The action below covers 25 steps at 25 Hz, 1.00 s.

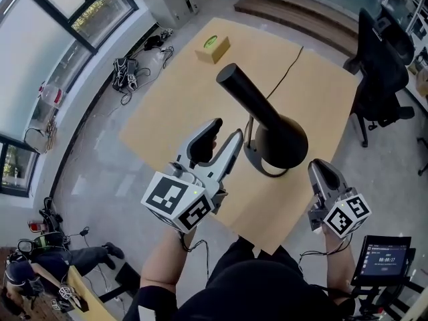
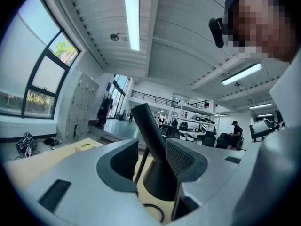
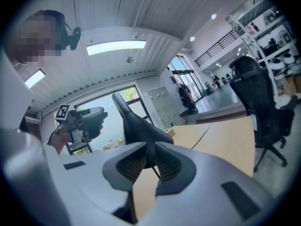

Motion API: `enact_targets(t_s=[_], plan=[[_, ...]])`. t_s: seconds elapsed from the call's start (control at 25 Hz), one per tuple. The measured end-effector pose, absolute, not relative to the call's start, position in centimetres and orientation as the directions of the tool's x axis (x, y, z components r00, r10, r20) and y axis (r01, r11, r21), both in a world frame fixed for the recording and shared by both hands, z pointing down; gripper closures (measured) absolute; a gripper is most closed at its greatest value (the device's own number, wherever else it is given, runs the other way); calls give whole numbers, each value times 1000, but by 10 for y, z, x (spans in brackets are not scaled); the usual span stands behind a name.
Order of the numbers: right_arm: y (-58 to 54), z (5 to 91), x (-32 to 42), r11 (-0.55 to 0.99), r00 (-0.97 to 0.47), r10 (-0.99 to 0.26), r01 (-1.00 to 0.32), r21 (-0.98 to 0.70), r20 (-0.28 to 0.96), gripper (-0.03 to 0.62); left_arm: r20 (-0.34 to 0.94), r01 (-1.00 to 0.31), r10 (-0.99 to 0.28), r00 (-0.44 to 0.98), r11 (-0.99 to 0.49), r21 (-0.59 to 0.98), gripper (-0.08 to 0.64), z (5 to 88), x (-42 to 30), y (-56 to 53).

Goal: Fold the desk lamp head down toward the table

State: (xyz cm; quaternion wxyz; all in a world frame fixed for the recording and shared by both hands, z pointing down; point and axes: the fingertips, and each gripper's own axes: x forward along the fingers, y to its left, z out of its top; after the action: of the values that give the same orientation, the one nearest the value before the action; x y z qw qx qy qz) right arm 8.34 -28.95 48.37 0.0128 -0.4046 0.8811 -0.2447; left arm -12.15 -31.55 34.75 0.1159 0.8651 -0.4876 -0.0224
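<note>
The lamp head [image 1: 257, 109] slants its long axis toward upper left. The left tool [image 1: 226, 130], spread and empty, is nearer. The right tool [image 1: 321, 168] is narrowly parted and empty.

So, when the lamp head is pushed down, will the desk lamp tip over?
Probably not: its ring base lies flat on the table. The lamp head sits high on a thin stem, so it may rock. The smooth shell looks slippery.
</note>
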Motion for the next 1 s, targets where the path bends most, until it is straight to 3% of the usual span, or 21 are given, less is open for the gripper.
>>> enact_targets(t_s=[0.44, 1.0], plan=[[-261, 450, 65, 610, -706, -698, -674, -417, 121, 540, 179, -783, -777, 604, -536, 316, 370, 406, -78, -265], [-241, 417, 52, 680, -748, -660, -631, -375, 63, 540, 207, -770, -758, 619, -533, 351, 370, 428, -59, -238]])
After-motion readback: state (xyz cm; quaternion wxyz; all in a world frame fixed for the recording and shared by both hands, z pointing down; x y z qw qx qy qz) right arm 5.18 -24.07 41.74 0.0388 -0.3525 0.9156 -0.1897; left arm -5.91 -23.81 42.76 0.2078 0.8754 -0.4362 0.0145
